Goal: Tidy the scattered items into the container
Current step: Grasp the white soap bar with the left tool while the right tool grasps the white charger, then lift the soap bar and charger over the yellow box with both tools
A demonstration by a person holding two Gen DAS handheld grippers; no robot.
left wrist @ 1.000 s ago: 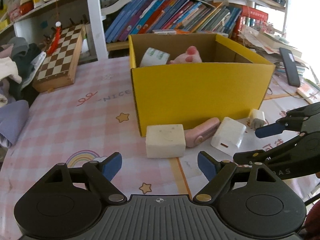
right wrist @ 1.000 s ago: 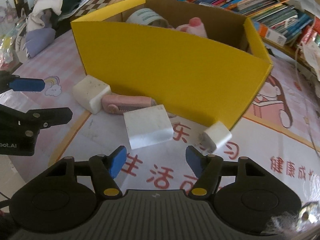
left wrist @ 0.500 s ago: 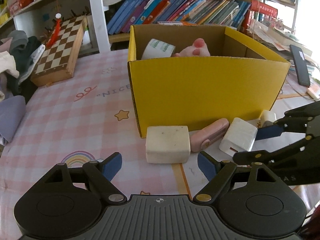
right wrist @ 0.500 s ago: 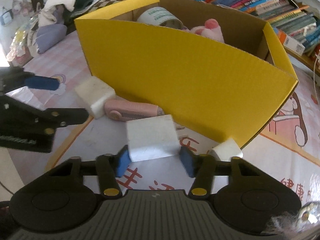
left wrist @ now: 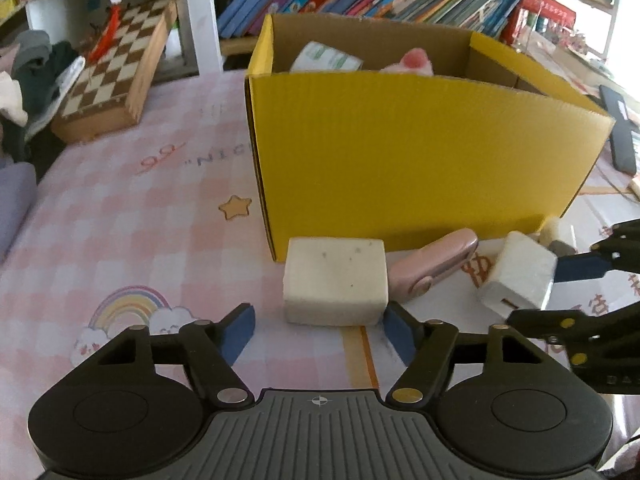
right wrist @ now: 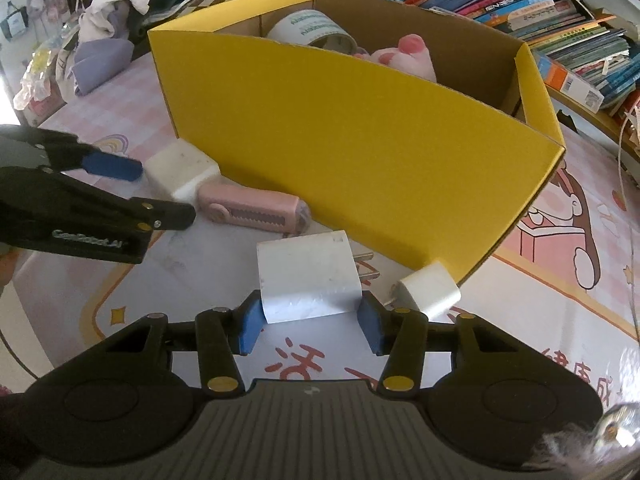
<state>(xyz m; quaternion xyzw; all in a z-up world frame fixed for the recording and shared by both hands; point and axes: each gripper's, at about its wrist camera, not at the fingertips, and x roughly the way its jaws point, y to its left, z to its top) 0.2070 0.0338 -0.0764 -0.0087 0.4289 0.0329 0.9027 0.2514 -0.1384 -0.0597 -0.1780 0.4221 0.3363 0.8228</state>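
Right wrist view: your right gripper (right wrist: 310, 322) has its jaws clamped on the charger (right wrist: 306, 282) on the counter beside the box (right wrist: 360, 152); lift it clear over the wall, while your left gripper (left wrist: 318, 332), jaws apart, faces the block (left wrist: 335, 282).

My pink checked tablecloth (left wrist: 132, 216) carries a yellow cardboard box (left wrist: 416, 160), white soap block (left wrist: 336, 284), pink case (left wrist: 434, 268), two white chargers (right wrist: 308, 280), and a wooden chessboard (left wrist: 108, 76).

Right tongs (right wrist: 310, 326) have closed onto the white charger (right wrist: 308, 282).
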